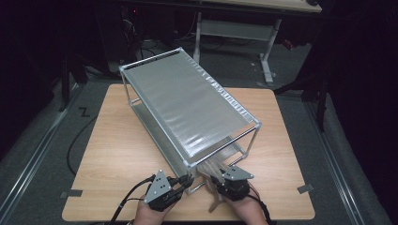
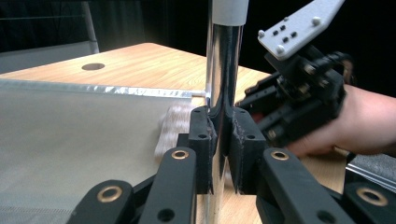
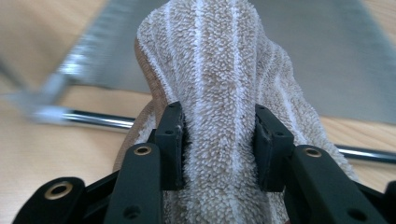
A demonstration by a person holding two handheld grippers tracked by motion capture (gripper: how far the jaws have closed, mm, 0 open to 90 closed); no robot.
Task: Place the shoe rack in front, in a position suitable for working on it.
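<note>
Our left gripper (image 2: 220,144) is clamped on the shiny upright corner post (image 2: 223,70) of a two-tier metal rack (image 1: 183,105), at about 6 o'clock on the wooden table (image 1: 112,150). Our right gripper (image 3: 218,140), just toward 3 o'clock of the left one, pinches a beige striped towel (image 3: 219,79) between its jaws. The towel sits at the rack's near end, by the lower shelf (image 2: 70,140), trailing onto the table.
</note>
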